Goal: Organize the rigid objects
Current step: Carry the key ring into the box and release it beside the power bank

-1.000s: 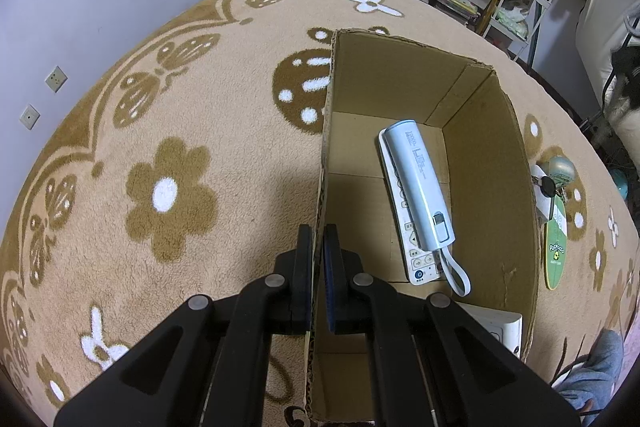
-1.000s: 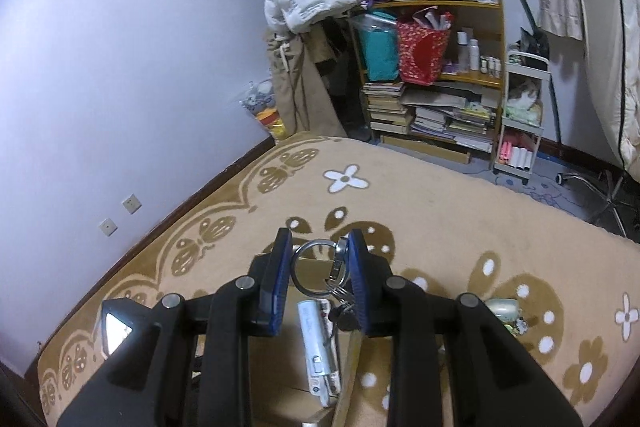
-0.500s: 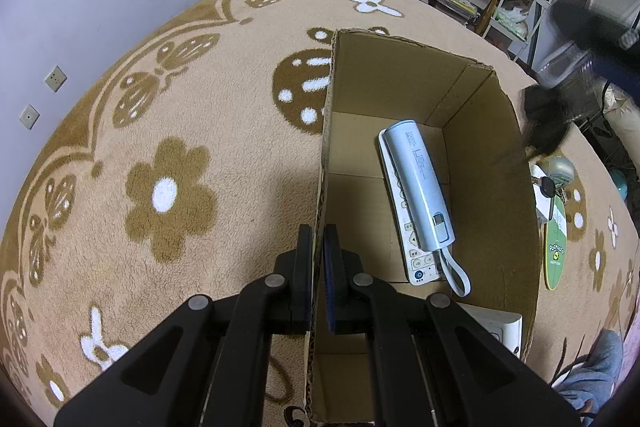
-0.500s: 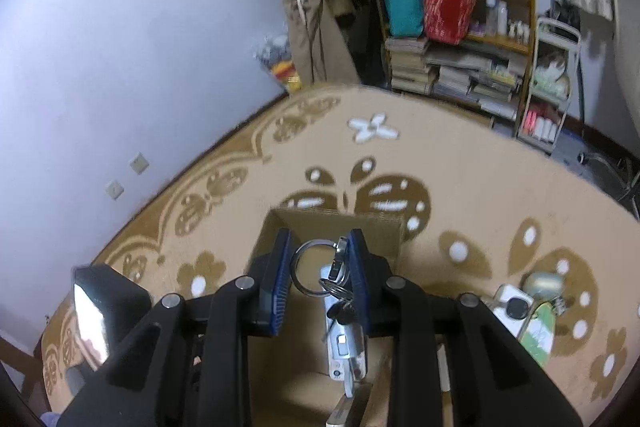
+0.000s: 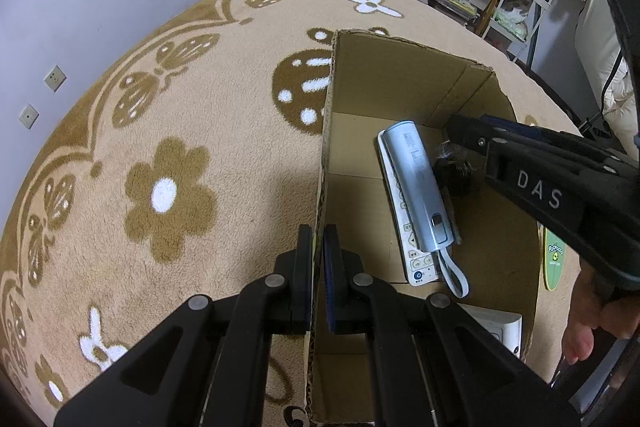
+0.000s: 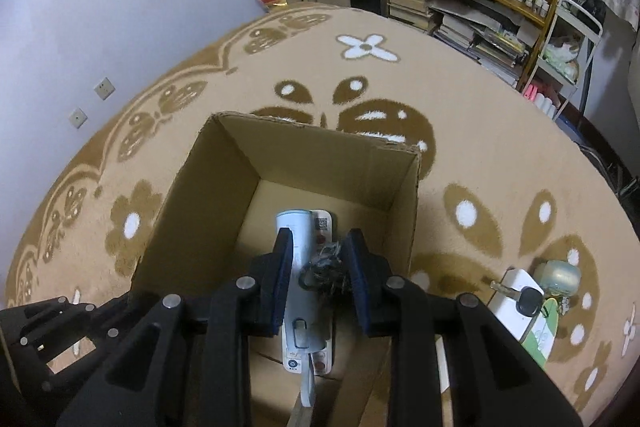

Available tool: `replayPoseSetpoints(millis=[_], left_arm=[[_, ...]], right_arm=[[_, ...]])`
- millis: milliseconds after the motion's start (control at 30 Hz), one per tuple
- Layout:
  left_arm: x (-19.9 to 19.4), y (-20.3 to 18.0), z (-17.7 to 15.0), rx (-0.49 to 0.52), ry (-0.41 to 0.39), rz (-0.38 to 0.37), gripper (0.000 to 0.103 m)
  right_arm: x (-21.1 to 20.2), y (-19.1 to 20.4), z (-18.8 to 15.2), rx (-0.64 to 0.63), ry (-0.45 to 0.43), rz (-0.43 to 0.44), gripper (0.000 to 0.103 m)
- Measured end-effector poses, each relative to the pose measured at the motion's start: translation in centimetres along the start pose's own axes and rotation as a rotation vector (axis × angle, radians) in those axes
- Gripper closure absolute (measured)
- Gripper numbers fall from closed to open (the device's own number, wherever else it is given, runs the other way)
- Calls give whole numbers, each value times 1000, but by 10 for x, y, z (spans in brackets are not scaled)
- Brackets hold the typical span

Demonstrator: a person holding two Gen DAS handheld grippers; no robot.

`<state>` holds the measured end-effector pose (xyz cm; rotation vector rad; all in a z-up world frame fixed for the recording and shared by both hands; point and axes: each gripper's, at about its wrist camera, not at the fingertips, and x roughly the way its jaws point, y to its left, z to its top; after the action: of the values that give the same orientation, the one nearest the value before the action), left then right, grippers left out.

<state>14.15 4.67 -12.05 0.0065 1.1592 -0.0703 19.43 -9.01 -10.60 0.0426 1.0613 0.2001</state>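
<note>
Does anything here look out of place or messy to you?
Mostly tidy. In the box, a pale blue device lies on top of a white remote rather than beside it. A few things still sit loose on the rug, including a car key on a white block.

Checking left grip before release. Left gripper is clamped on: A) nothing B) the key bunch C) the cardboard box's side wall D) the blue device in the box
C: the left gripper is shut with the cardboard box wall edge pinched between its pads.
</note>
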Motion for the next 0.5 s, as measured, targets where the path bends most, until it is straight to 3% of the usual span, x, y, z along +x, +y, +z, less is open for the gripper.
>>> replayPoseSetpoints(millis=[267, 400, 500], left_arm=[[0, 1, 0, 1, -1, -1, 98], [0, 1, 0, 0, -2, -3, 98], [1, -1, -1, 2, -3, -1, 98]], right_arm=[[-10, -5, 0, 64, -15, 89, 72], [-29, -5, 0, 69, -74, 119, 40], [-45, -6, 2, 57, -131, 91, 26]])
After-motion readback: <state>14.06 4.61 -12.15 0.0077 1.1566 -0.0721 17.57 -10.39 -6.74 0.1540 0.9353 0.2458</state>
